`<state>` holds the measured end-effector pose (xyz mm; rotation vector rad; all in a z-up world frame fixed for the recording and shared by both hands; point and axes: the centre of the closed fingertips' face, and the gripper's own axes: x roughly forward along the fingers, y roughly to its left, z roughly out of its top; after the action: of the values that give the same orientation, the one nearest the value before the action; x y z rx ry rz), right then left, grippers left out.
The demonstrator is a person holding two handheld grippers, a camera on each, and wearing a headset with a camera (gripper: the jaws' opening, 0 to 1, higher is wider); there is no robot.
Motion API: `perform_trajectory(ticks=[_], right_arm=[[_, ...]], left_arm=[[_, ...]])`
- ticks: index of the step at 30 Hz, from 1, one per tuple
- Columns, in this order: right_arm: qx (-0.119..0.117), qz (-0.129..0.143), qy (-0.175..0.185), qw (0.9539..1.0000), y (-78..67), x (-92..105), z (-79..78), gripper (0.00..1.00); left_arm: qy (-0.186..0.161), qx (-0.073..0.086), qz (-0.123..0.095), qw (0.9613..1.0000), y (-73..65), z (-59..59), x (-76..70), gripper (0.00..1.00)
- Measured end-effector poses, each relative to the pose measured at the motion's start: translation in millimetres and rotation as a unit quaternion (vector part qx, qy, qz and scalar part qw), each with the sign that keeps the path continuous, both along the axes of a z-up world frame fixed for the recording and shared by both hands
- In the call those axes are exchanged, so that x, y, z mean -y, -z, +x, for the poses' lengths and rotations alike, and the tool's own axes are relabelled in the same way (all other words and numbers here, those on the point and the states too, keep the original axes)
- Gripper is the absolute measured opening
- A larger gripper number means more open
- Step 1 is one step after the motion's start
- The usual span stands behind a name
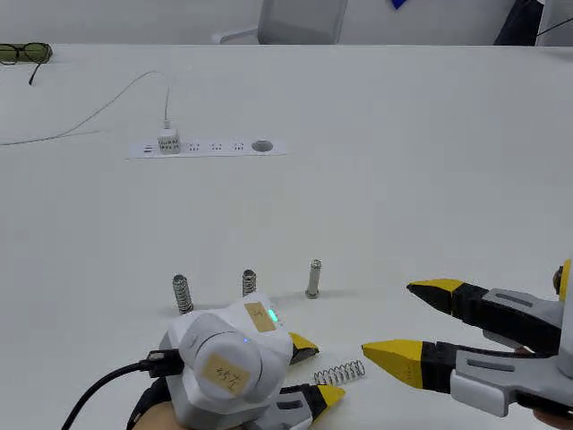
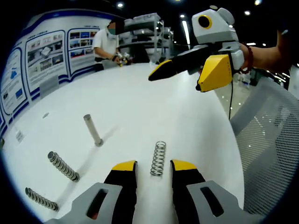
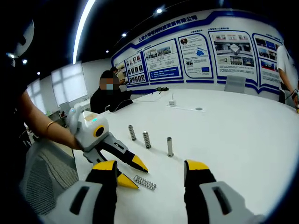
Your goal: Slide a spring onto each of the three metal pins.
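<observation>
Broad white bench (image 1: 403, 179). The right gripper (image 1: 389, 318) hangs wide open and empty, and the left gripper (image 2: 149, 166) sits narrowly parted near the front edge. Two sprung pins (image 1: 183, 293) stand beside the bare pin (image 1: 313, 279). The loose spring (image 1: 340, 371) lies flat, its near end between the left tips, ungripped.

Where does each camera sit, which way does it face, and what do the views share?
Head view: on the headset, looking forward and down at the table; the left gripper and right gripper show.
Left gripper view: on the left gripper, looking along its open jaws at the spring; the person's wrist shows behind the right gripper.
Right gripper view: on the right gripper, facing the left gripper and the pins; a forearm shows.
Shared: all three show the spring and the bare pin.
</observation>
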<state>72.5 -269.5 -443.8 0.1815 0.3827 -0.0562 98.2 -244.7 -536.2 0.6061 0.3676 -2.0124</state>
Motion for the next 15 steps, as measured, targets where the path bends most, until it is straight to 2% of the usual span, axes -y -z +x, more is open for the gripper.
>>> perform_trajectory(ticks=[11, 15], right_arm=[[-0.010, -0.004, 0.003, 0.9999, 5.1, 1.6, -10.3, 0.59], [-0.012, -0.006, 0.005, 0.9999, 5.3, 2.8, -11.7, 0.59]], left_arm=[[0.012, 0.003, 0.008, 0.9999, 3.8, -2.6, 0.7, 0.22], [0.018, 0.011, 0.010, 0.9997, 4.5, -2.3, 0.5, 0.19]])
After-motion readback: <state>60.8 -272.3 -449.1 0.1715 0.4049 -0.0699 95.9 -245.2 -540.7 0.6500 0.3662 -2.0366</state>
